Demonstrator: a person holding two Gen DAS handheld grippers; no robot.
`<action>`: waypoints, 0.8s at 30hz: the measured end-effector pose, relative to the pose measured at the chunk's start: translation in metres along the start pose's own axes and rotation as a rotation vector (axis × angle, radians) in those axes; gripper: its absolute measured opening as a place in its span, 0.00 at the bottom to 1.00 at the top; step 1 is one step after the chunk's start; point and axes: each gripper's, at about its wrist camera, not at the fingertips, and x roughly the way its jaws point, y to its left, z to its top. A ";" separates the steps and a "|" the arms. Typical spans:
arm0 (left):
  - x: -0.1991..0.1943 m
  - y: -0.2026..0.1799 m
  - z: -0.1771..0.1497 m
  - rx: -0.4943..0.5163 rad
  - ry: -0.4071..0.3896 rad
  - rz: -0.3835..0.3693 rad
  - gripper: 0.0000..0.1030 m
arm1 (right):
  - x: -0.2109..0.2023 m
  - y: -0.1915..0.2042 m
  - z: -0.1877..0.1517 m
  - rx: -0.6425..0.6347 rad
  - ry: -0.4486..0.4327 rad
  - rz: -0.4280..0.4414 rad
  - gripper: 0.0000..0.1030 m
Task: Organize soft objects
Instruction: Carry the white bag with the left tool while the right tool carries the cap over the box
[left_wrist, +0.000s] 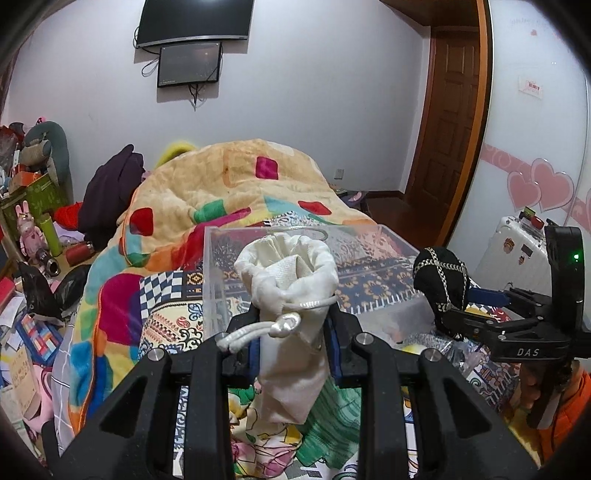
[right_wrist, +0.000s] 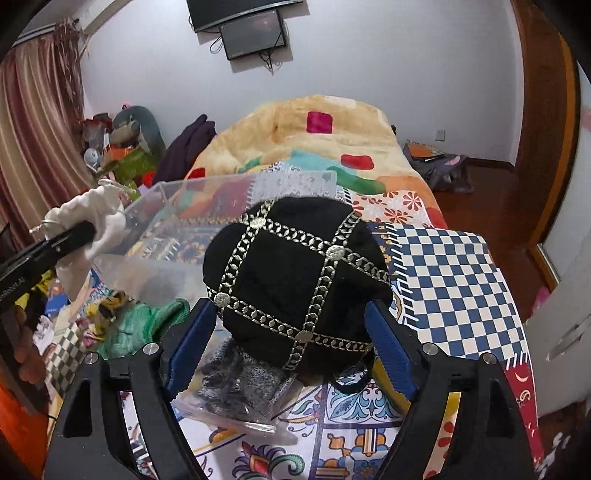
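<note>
2 soft things are up off the bed at once, each pinched in its own gripper, and both sit close to the clear plastic box (left_wrist: 314, 266) on the patterned bedspread (right_wrist: 454, 266). To my eye the step in hand is the carry-over: picked up, not yet dropped in.

The left gripper (left_wrist: 291, 332) is closed narrow on a cream drawstring pouch (left_wrist: 291, 273), squeezing it about the middle below the cord, so the gathered mouth stands above the fingers and the tail hangs beneath. From the left wrist view the pouch lines up with the near wall of the box; whether it is over the opening or just short of it I cannot tell.

The right gripper (right_wrist: 291, 328) is spread much wider, its blue pads (right_wrist: 192, 343) pressed on either side of a black cap with silver chain trim (right_wrist: 295, 280). It looks held, lifted clear of the grey item in a plastic bag (right_wrist: 240, 387) lying below. The cap hangs just beside the box's right end.

Next, I'd judge, each one needs moving over the rim and lowering inside before the fingers ease apart. The pouch's loose cord (left_wrist: 258, 330) could snag on the wall, and the box is light enough to slide if bumped.
</note>
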 end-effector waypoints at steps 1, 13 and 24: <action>0.000 0.000 -0.001 0.000 0.001 0.001 0.27 | 0.000 0.000 -0.001 -0.006 0.002 0.003 0.77; 0.001 0.003 0.003 0.007 -0.001 0.010 0.27 | -0.006 0.003 -0.002 -0.024 -0.010 -0.002 0.18; -0.001 0.006 0.028 0.014 -0.042 0.010 0.27 | -0.051 0.007 0.024 -0.044 -0.168 -0.018 0.12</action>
